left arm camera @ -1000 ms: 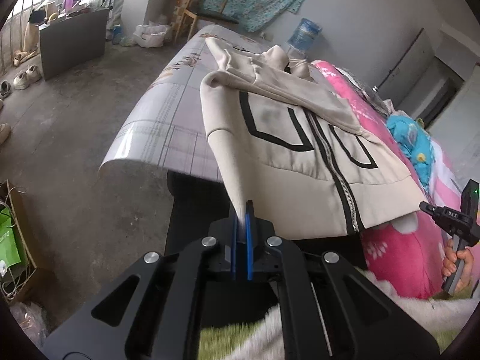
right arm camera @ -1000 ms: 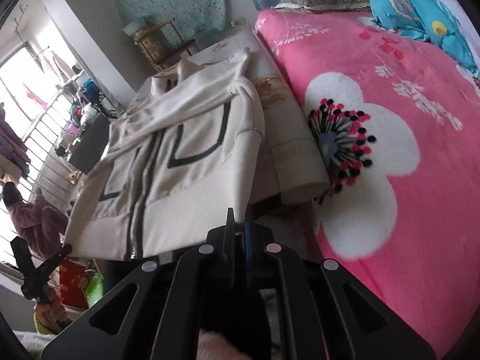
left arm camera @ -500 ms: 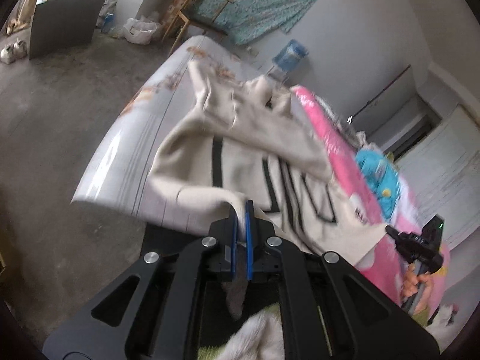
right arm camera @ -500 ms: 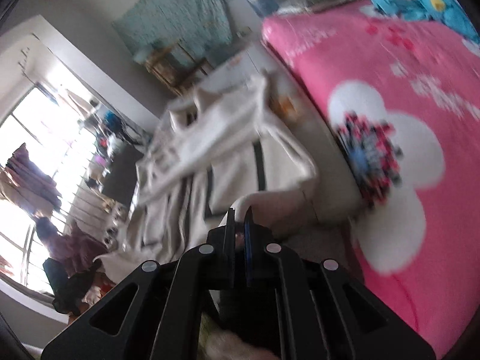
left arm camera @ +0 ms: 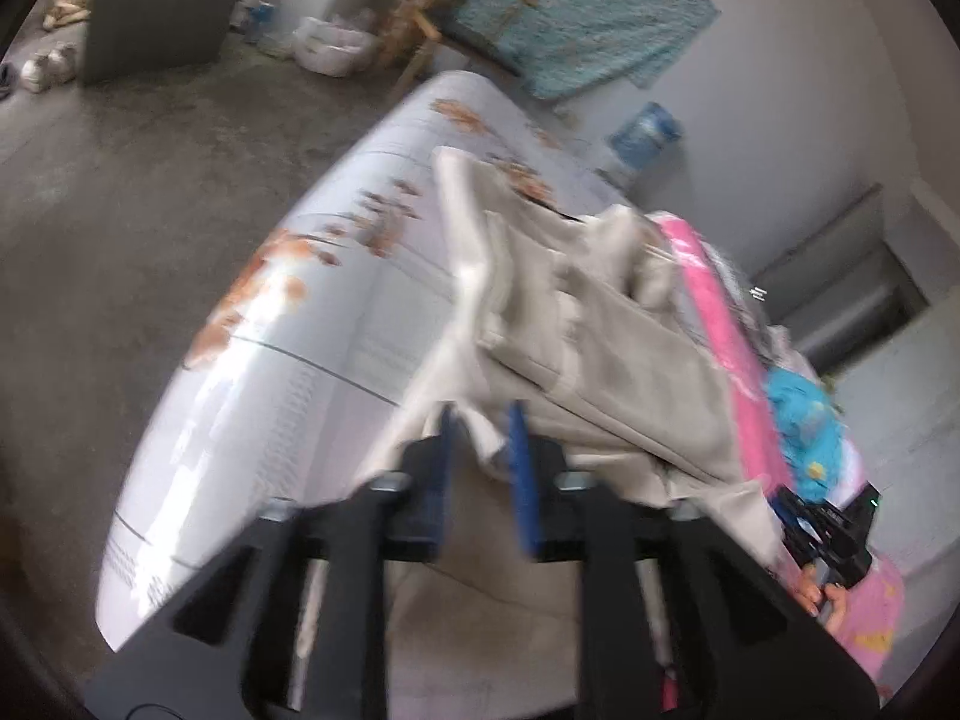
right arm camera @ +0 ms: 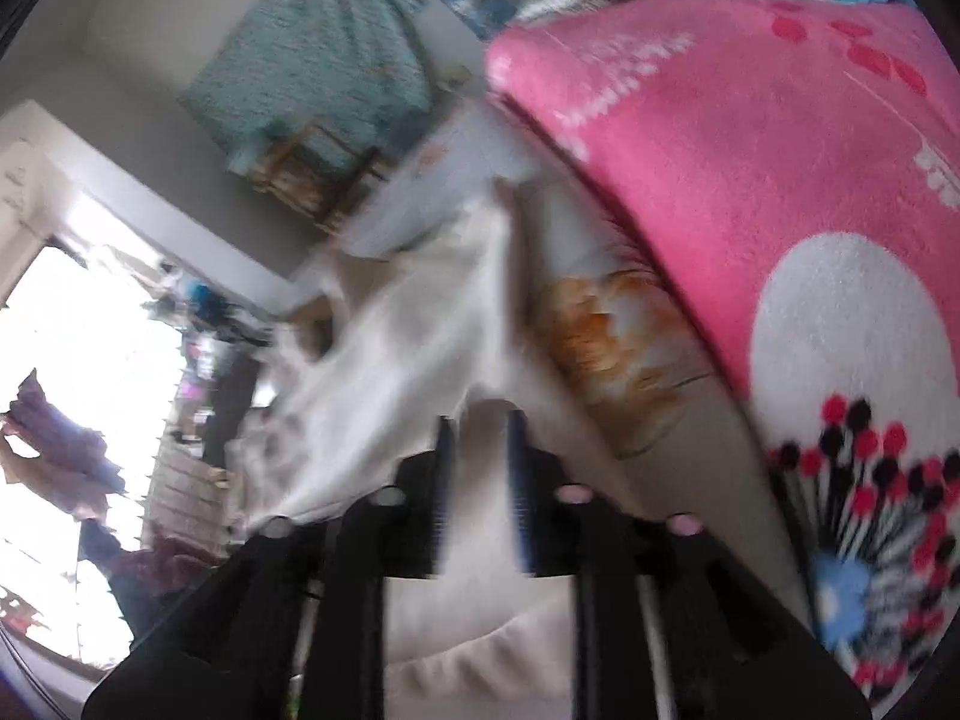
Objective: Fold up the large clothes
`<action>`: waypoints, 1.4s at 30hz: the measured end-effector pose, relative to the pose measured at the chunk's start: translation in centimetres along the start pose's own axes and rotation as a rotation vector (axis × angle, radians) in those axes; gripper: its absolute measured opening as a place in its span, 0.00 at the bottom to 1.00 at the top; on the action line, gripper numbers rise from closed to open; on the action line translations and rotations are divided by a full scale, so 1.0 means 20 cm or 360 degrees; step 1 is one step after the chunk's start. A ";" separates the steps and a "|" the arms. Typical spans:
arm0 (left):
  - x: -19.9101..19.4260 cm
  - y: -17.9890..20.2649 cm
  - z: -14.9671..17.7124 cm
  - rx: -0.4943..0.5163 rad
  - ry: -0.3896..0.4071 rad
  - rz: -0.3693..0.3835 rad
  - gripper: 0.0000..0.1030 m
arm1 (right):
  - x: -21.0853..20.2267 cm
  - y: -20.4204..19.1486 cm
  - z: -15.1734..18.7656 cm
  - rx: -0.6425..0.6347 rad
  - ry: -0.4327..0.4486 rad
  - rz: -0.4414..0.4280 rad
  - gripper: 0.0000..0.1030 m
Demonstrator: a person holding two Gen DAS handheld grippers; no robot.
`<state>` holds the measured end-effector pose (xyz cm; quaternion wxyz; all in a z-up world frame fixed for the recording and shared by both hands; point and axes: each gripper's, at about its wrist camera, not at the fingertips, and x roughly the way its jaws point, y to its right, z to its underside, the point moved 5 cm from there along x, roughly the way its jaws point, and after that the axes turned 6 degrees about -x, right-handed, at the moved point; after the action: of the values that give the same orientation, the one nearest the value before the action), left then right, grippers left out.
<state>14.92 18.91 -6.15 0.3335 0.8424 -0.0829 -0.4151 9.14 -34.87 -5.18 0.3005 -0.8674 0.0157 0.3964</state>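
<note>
A beige zip jacket [left arm camera: 576, 348] lies bunched on the grey floral table cover [left arm camera: 336, 300], its lower half folded up over its upper half. My left gripper [left arm camera: 480, 450] is open, with the jacket's folded edge loose between its blue pads [left arm camera: 521, 480]. My right gripper [right arm camera: 477, 468] is open too, with pale jacket cloth [right arm camera: 420, 348] lying between and under its fingers. The right gripper also shows at the right edge of the left wrist view [left arm camera: 828, 534]. Both views are blurred.
A pink flowered blanket [right arm camera: 780, 192] covers the bed beside the table. A blue garment [left arm camera: 801, 426] lies on it. A wooden chair [left arm camera: 444, 18], a water jug [left arm camera: 645, 132] and a dark cabinet [left arm camera: 156, 12] stand on the concrete floor.
Both grippers carried the jacket's hem forward over its upper half, then opened; the cloth now lies loose between the jaws.
</note>
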 end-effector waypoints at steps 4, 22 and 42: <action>-0.06 -0.04 -0.01 0.0009 0.0051 0.0015 0.45 | -0.07 0.00 0.07 -0.0193 -0.0009 0.0117 0.47; -0.08 0.06 0.28 0.0593 0.0011 -0.0547 0.12 | -0.15 -0.12 0.30 -0.0766 -0.0120 0.0465 0.13; -0.22 0.37 0.35 0.0689 0.0003 -0.0070 0.41 | -0.23 -0.51 0.44 -0.0853 -0.0069 0.0005 0.51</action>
<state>7.79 11.63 -1.78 0.1358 0.8963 -0.1515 -0.3941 2.75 -22.75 -1.11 0.0599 -0.9073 -0.0950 0.4053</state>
